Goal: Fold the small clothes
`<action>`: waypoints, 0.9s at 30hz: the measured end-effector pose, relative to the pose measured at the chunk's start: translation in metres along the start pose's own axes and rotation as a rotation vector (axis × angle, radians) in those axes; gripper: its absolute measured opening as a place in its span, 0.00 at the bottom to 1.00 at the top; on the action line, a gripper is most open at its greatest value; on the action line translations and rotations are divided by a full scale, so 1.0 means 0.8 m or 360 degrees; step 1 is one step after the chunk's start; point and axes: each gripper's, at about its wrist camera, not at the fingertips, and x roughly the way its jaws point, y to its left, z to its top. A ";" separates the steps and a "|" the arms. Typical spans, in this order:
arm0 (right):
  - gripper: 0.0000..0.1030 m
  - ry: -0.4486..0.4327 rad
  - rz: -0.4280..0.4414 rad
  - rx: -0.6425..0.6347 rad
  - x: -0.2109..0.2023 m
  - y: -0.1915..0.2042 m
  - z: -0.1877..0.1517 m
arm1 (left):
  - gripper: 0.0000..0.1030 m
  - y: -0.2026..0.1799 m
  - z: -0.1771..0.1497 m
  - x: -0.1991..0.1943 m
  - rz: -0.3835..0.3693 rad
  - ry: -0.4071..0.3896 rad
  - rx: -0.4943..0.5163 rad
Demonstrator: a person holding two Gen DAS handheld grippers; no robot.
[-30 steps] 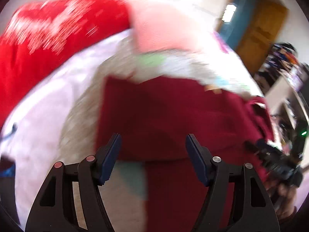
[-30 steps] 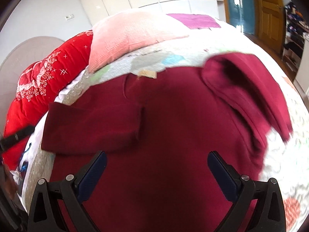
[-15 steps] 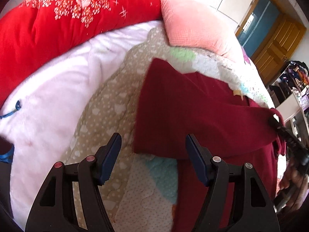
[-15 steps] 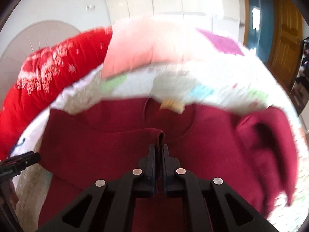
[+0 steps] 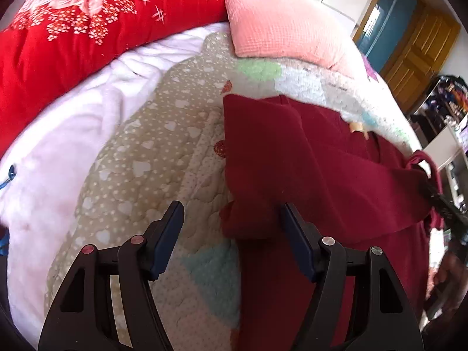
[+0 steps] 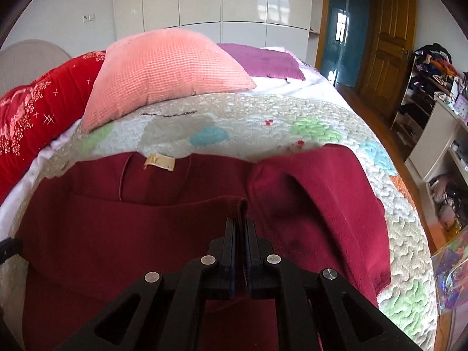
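Two grippers over a maroon top [image 6: 175, 228] on the bed: my right gripper [image 6: 239, 228] clenched on its sleeve cuff, sleeve running crosswise toward my left gripper [image 5: 231, 228], jaws apart, astride the sleeve fold.

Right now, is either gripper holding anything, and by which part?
The right gripper is shut on the dark red garment, pinching the end of its folded-over sleeve. The left gripper is open, holding nothing.
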 end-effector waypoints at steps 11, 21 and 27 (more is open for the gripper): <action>0.04 0.0083 -0.0051 -0.0108 0.058 -0.014 -0.004 | 0.69 0.003 -0.003 0.009 0.0040 0.0027 -0.0003; 0.15 -0.0025 0.0126 0.0065 -0.012 -0.045 -0.011 | 0.68 -0.039 0.011 -0.018 0.0000 -0.0175 0.0047; 0.15 0.0089 0.0237 -0.0032 0.007 -0.014 -0.028 | 0.68 -0.063 0.000 0.039 0.0159 -0.0026 0.0124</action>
